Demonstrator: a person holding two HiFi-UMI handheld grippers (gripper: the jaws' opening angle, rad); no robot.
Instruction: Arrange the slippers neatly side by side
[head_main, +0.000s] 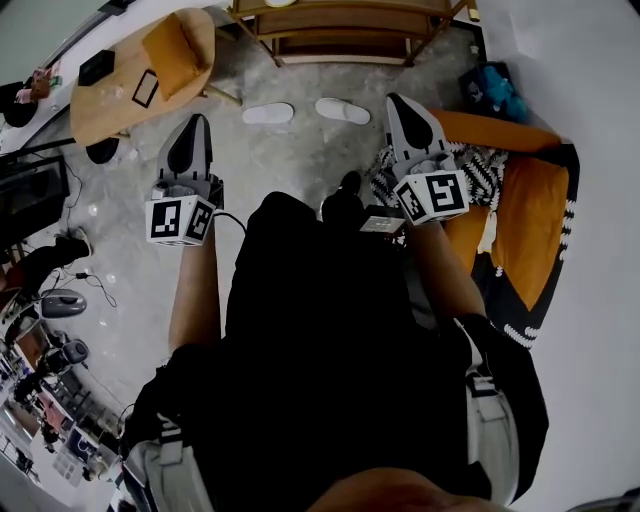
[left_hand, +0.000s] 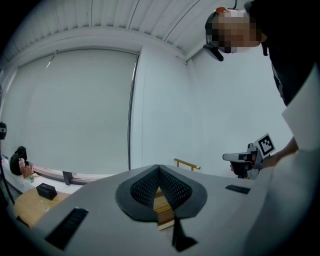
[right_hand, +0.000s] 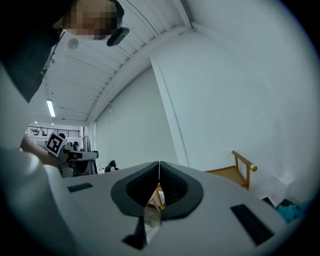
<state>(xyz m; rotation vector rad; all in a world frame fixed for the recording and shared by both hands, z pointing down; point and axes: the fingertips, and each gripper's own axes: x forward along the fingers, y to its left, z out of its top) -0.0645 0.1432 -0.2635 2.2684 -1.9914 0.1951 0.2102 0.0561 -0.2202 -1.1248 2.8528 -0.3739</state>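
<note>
Two white slippers lie on the grey concrete floor in the head view, the left slipper (head_main: 268, 113) and the right slipper (head_main: 342, 110), toes apart and angled toward each other. My left gripper (head_main: 197, 124) is raised at waist height, shut, with nothing between its jaws. My right gripper (head_main: 400, 105) is held up likewise, shut and empty. In the left gripper view the left gripper (left_hand: 159, 168) points at a wall, and the right gripper (left_hand: 231, 157) shows at the side. In the right gripper view the right gripper (right_hand: 159, 164) faces a wall. Neither gripper view shows the slippers.
A wooden shelf unit (head_main: 345, 25) stands just behind the slippers. A round wooden table (head_main: 140, 70) is at the left, an orange cushioned seat (head_main: 525, 200) with a patterned cloth at the right. Cables and gear (head_main: 60, 300) lie on the floor at the left.
</note>
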